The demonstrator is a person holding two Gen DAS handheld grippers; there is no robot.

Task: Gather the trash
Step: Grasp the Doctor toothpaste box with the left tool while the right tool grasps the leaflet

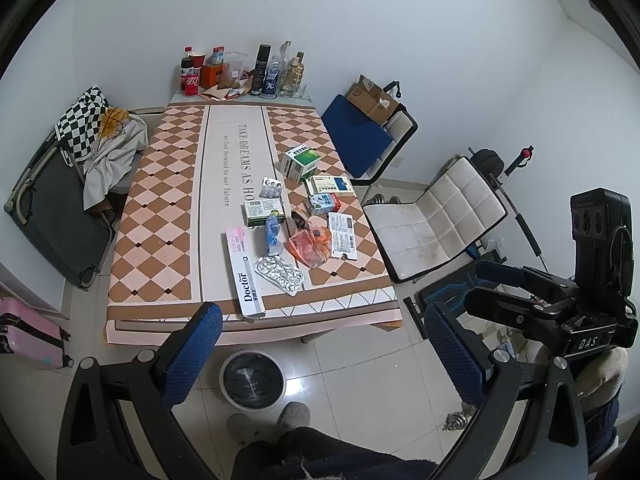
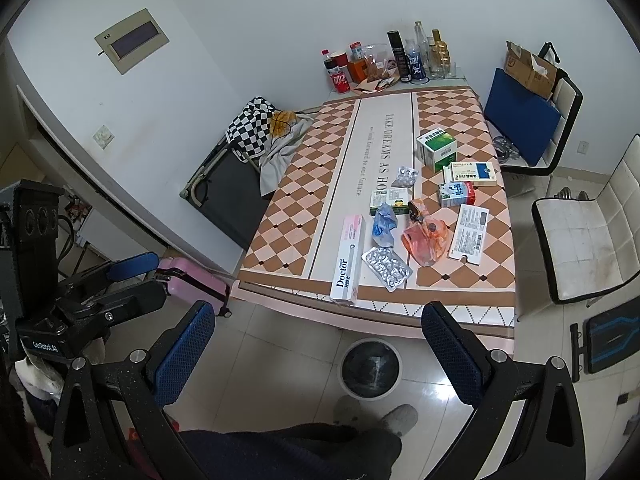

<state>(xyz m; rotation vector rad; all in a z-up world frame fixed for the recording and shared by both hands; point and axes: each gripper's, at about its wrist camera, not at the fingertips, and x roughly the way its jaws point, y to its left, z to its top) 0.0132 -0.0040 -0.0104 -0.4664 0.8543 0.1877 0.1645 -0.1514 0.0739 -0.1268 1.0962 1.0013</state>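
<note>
Two grippers hung above the floor short of the table point(image 1: 168, 184), each with its blue-padded fingers spread wide and nothing between them: the left gripper point(image 1: 324, 344) and the right gripper point(image 2: 318, 344). Just beyond them, on the tiles under the table's near edge, stood the round trash bin point(image 1: 253, 379) with its dark liner. The trash lay scattered on the table's near right part. A long white "Doctor" box point(image 1: 245, 272) overhung the near edge, with a silver blister pack point(image 1: 280, 275) touching its right side. Past these sat an orange plastic bag point(image 1: 311, 247), a crumpled blue wrapper point(image 1: 272, 232), a flat printed card point(image 1: 343, 236) and several medicine boxes point(image 1: 301, 162). Bottles and cans point(image 1: 262, 70) crowded the table's far end.
</note>
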